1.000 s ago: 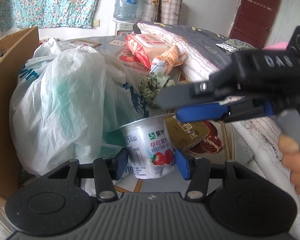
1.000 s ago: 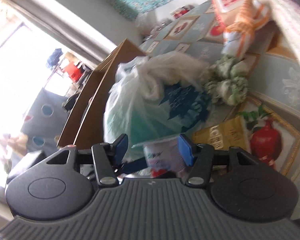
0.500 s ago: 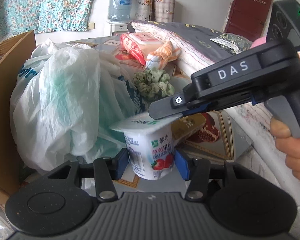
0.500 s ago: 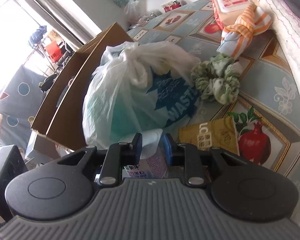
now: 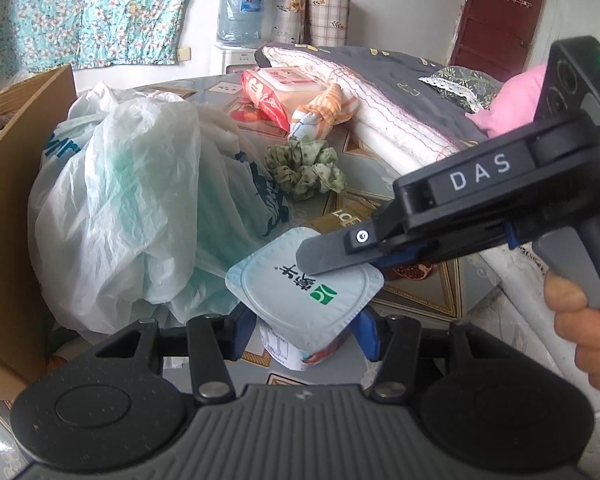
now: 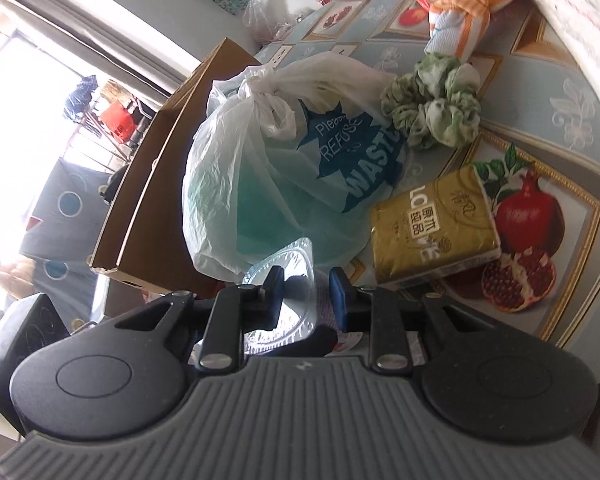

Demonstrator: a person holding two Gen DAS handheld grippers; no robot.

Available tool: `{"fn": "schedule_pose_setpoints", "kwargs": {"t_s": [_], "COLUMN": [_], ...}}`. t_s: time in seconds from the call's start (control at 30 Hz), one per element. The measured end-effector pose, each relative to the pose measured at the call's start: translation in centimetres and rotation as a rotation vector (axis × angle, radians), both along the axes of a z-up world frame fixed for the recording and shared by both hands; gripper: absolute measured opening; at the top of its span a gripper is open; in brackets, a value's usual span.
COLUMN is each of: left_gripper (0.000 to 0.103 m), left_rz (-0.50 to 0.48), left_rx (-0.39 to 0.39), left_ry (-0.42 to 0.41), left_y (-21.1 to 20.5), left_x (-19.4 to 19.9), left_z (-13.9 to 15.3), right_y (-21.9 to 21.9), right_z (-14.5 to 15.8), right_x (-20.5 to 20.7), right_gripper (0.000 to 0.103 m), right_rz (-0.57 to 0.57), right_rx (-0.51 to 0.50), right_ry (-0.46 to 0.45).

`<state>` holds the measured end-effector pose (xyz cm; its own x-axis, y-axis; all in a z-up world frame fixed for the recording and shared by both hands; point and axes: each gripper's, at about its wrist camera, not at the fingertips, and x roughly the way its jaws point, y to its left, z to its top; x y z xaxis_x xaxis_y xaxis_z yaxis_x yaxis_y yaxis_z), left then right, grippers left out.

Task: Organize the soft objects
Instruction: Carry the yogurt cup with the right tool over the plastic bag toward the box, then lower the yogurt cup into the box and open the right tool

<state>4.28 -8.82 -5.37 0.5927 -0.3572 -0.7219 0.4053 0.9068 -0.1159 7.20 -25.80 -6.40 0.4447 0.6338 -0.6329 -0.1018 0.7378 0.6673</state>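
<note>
Nearest the left wrist camera, the left tongs (image 5: pixel 304 334) point downward with the blue pads pressed against both sides of a strawberry yogurt cup (image 5: pixel 300 350), holding it upright just above the patterned desk (image 5: pixel 420 300).

From the right, the right tongs (image 5: pixel 340 260) reach in at a slant, gripped by a person's hand (image 5: pixel 584 332) at the far right edge. Their jaws have just been closing, with the cup's foil lid (image 5: pixel 304 292) between them; they now pinch the lid's right edge, and the lid stands tilted up off the cup. In the right wrist view the silvery underside of the lid (image 6: pixel 288 300) shows between the narrowly spaced blue pads (image 6: pixel 274 298).

Just left of the cup and behind it bulges a knotted white plastic bag (image 5: pixel 132 208), touching a cardboard box (image 5: pixel 16 184) that walls off the left edge. Beyond the cup on the right lies a gold tissue pack (image 6: pixel 432 224), with bare desk showing a pomegranate print next to it.

Farther on sits a green scrunchie (image 5: pixel 306 168), then an orange-striped knotted cloth (image 5: pixel 320 114) and a red wet-wipe pack (image 5: pixel 280 90). A folded quilt (image 5: pixel 384 96) closes off the right side, a pink cushion (image 5: pixel 512 100) on it.

At the far wall stand a water bottle (image 5: pixel 240 14) and a floral curtain (image 5: pixel 96 8).
</note>
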Motion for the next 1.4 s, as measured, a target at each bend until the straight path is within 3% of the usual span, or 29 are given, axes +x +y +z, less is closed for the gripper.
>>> {"fn": "schedule_pose_setpoints", "kwargs": {"t_s": [0.4,0.93,1.17,1.4], "left_gripper": [0.052,0.052,0.052,0.053], "left_rz": [0.031,0.007,0.04,0.173], "left_rx": [-0.032,-0.026,-0.047,-0.04], "left_ry": [-0.031,-0.125,-0.205,-0.318], "left_y": [0.0,-2.0,-0.6,4.0], "left_x": [0.5,2.3,3.1,3.1], "left_z": [0.5,5.1,8.4,13.3], "right_y": [-0.2,-2.7,-0.6,6.2], "right_z": [0.4,5.1,9.6,15.5], "right_x": [-0.1,0.8,2.7,6.3], "right_gripper": [0.025,0.026,0.026,0.026], "right_rz": [-0.011,-0.09,-0.034,0.139], "right_rx": [0.033,0.087,0.054,0.034], "right_ry": [-0.036,-0.099,-0.183,-0.29]}}
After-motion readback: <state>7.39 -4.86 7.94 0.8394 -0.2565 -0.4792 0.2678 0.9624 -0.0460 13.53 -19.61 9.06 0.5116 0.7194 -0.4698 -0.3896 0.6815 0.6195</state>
